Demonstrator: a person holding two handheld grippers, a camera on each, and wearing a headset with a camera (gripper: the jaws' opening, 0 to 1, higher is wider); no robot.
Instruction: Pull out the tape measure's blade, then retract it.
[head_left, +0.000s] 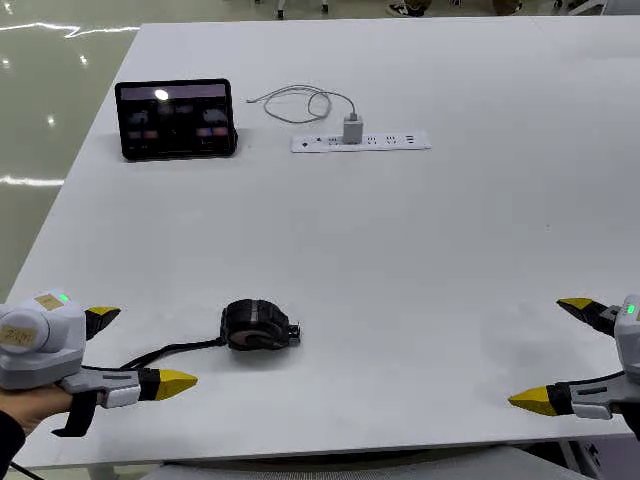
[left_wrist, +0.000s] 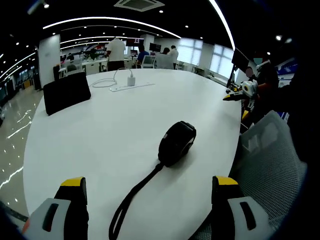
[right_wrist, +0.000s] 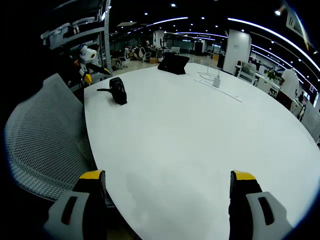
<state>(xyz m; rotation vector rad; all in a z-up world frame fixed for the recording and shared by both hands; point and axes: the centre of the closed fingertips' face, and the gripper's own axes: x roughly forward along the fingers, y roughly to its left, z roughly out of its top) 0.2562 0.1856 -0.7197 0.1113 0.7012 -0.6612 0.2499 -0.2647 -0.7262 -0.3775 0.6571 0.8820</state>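
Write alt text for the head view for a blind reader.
A black tape measure lies near the front of a white table, its strap trailing toward the open left tool; the open right tool is far to its right. A tablet and power strip sit farther back.

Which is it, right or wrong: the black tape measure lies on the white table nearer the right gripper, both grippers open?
Wrong on one point. The head view shows the black tape measure on the white table nearer the left gripper, far from the right gripper. Both grippers are open.
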